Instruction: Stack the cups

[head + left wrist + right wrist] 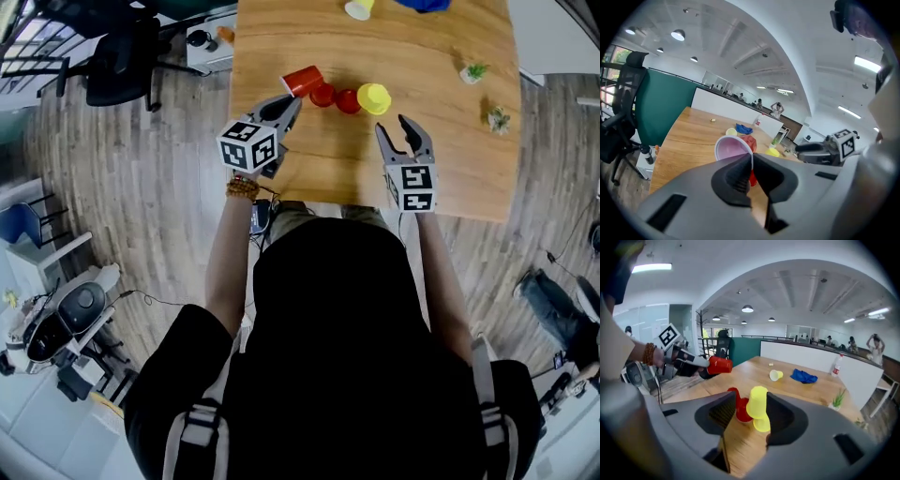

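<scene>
Risk, grip: the left gripper (293, 101) is clenched on only the thin rim wall of the red plastic cup (302, 81); so shallow a pinch may let the cup swivel, slip out or crease
Risk, landing: the left standing red cup (322, 95), the right standing red cup (348, 101) and the yellow plastic cup (373, 97) sit close in a row; they look light, so an off-centre descent could knock the row over
Risk, right side: the right gripper (396, 129) is released, jaws apart with nothing grasped, on the near side of the yellow plastic cup and apart from it; a careless reach could nudge that cup into its neighbours
Held cup, look: glossy red outside, pale inside, tapering, lying on its side with its mouth towards the left gripper
Held cup, place: in the air over the left part of the light wooden bench (309, 169), just left of the row
Row, look: all three seem to stand mouth down, though I cannot be sure
</scene>
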A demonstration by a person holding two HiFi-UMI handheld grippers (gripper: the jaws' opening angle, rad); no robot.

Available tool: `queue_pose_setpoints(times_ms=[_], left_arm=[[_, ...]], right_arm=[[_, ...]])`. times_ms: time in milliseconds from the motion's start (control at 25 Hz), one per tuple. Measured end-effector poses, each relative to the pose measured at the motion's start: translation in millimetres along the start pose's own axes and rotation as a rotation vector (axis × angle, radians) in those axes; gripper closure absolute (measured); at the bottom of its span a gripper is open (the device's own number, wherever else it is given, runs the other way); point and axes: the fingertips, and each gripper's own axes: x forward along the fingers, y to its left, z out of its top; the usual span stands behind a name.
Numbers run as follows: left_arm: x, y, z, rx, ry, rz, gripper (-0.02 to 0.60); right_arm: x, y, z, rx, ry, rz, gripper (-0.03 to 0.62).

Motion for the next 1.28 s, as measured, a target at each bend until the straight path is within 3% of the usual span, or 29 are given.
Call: queue_pose_setpoints(times_ms=[120, 360, 600, 920, 1080, 1280], left_arm=[[-25, -28, -3, 0.024, -0.008, -0.046, 0.551], [-59, -69, -12, 0.028, -0.082, -0.159, 0.551], [-69, -99, -7, 0.019, -0.152, -0.292, 0.551], [-70, -115, -6, 0.011, -0.175, -0.362, 0.55], [-72, -119, -6, 0.008, -0.181, -0.392, 0.549], [-71, -120, -6, 0.002, -0.18, -0.411, 0.549]], right_arm=[[6, 7, 26, 0.054, -0.077, 0.143, 0.378], [5, 65, 67, 0.138, -0.166, 0.544, 0.359], [2, 99, 72, 0.171, -0.132, 0.737, 0.356], [4, 101, 67, 0.348, -0.087, 0.849, 0.331], [7, 98, 64, 0.415, -0.079, 0.882, 0.287], [4, 101, 67, 0.435, -0.07, 0.938, 0.336]])
